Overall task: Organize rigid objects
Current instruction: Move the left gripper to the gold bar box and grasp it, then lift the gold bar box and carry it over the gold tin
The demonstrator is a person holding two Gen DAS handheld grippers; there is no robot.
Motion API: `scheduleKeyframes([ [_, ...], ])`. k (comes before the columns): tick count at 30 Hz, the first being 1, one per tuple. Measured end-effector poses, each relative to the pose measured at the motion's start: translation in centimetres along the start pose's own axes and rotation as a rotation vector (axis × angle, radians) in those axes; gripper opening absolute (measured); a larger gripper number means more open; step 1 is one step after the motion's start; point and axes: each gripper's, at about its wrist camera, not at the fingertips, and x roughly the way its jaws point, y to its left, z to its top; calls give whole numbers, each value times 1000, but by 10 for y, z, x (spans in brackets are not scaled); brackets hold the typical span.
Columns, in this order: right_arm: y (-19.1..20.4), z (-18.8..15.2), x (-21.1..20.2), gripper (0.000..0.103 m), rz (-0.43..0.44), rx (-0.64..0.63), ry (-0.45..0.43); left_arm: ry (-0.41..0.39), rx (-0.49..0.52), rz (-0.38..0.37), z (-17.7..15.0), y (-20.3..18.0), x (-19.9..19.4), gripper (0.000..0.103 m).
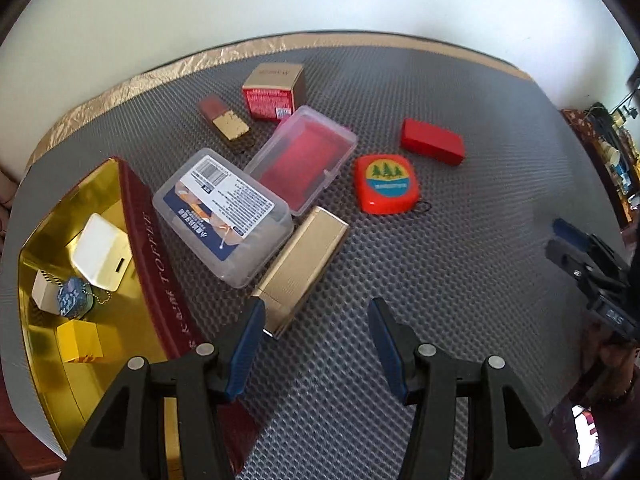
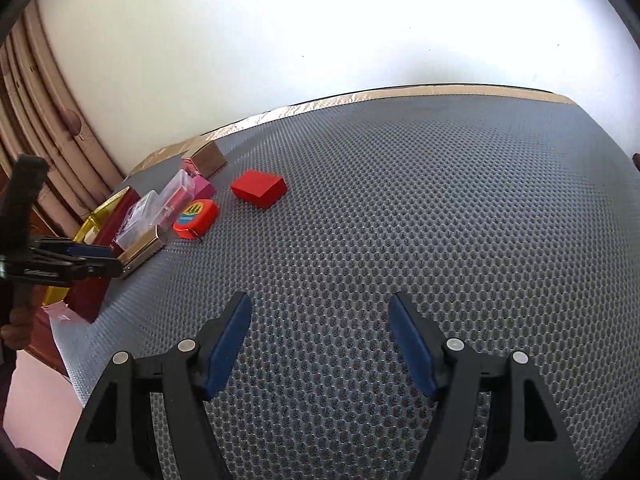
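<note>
Left wrist view: the left hand-held gripper, jaws apart and empty, hovers over a grey dimpled counter. At eleven o'clock, just beyond its left fingertip, lies a flat gold metal box, touching a clear plastic lidded box with a printed label. At nine o'clock sits a gold-lined red toffee tin already holding small items. The right hand-held gripper is also apart, empty, over bare counter. Closing on the gold box could nudge the clear box, since they touch.
</note>
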Motion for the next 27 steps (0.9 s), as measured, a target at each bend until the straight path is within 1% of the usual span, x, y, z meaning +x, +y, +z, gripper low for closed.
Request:
scheduleKeyframes([
  [4, 1, 0, 1, 69, 12, -1, 4, 5, 22, 49, 8, 0, 10, 55],
  [7, 1, 0, 3, 70, 19, 0, 7, 27, 16, 31, 15, 5, 17, 55],
  [9, 2, 1, 3, 70, 21, 0, 9, 44, 23, 37, 19, 5, 24, 55],
  [12, 2, 1, 4, 71, 22, 2, 11, 69, 45, 12, 19, 2, 33, 55],
  [13, 2, 1, 4, 71, 23, 1, 12, 71, 43, 13, 19, 1, 35, 55],
  [14, 2, 1, 4, 71, 23, 1, 13, 57, 31, 9, 19, 2, 34, 46],
  [15, 2, 1, 5, 71, 23, 1, 13, 51, 21, -4, 19, 3, 33, 32],
  [16, 2, 1, 5, 71, 23, 1, 14, 47, 10, -19, 18, 3, 32, 31],
  [20, 2, 1, 5, 72, 23, 0, 15, 1, -37, 25, 7, -11, 29, 30],
  [22, 2, 2, 6, 72, 24, -2, 16, -11, -75, 15, 1, -14, 26, 30],
  [24, 2, 2, 6, 72, 24, -1, 15, -35, -120, -23, -10, -19, 19, 30],
  [27, 2, 3, 8, 72, 23, -6, 18, -67, -154, -33, -24, -27, 7, 30],
])
